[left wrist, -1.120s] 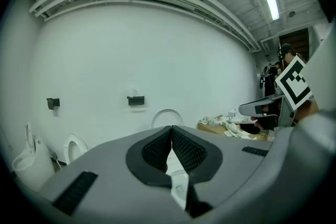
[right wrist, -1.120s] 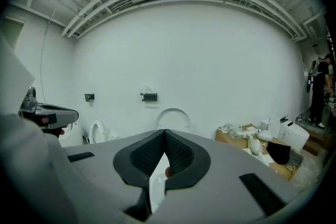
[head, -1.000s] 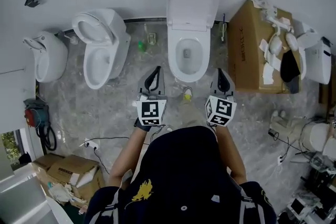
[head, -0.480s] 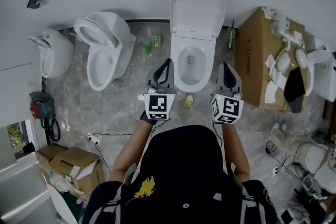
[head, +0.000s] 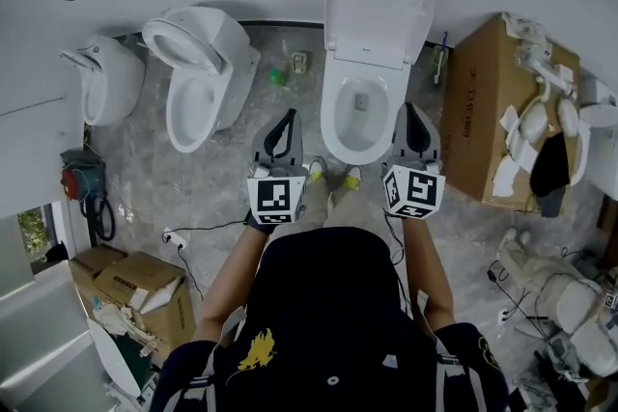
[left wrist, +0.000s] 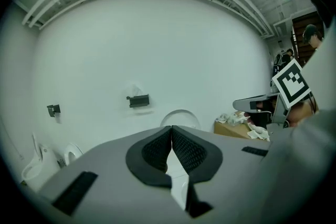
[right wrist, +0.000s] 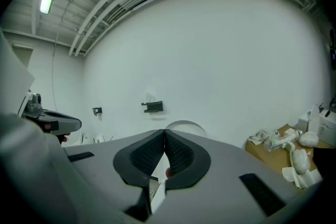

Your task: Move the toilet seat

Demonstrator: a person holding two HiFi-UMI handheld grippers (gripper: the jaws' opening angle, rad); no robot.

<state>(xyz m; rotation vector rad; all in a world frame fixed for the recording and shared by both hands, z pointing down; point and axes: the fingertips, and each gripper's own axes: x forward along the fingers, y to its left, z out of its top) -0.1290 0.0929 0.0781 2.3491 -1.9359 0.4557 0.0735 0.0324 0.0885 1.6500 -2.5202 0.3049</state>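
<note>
The person is standing on the grey marbled floor [head: 198,198] facing a white toilet [head: 358,132], with both grippers pointing toward it and sitting close to either side of the bowl's front. The toilet seat [head: 378,12] is standing upright behind the bowl, leaning back against the white wall; whether a ring is lying on the bowl rim cannot be told. The left gripper [head: 287,119] is hovering just left of the bowl, and in the left gripper view its dark ribbed pads [left wrist: 187,150] are meeting at the tips with nothing between them. The right gripper [head: 408,111] is hovering just right of the bowl, its jaws likewise pressing together and holding nothing, as the right gripper view is showing [right wrist: 165,136]. Neither gripper is touching the seat, whose rounded top is showing just above the jaw tips in both gripper views [left wrist: 180,115]. A second toilet [head: 203,82] is standing to the left, and an open cardboard box [head: 488,116] full of white parts is sitting to the right.
</note>
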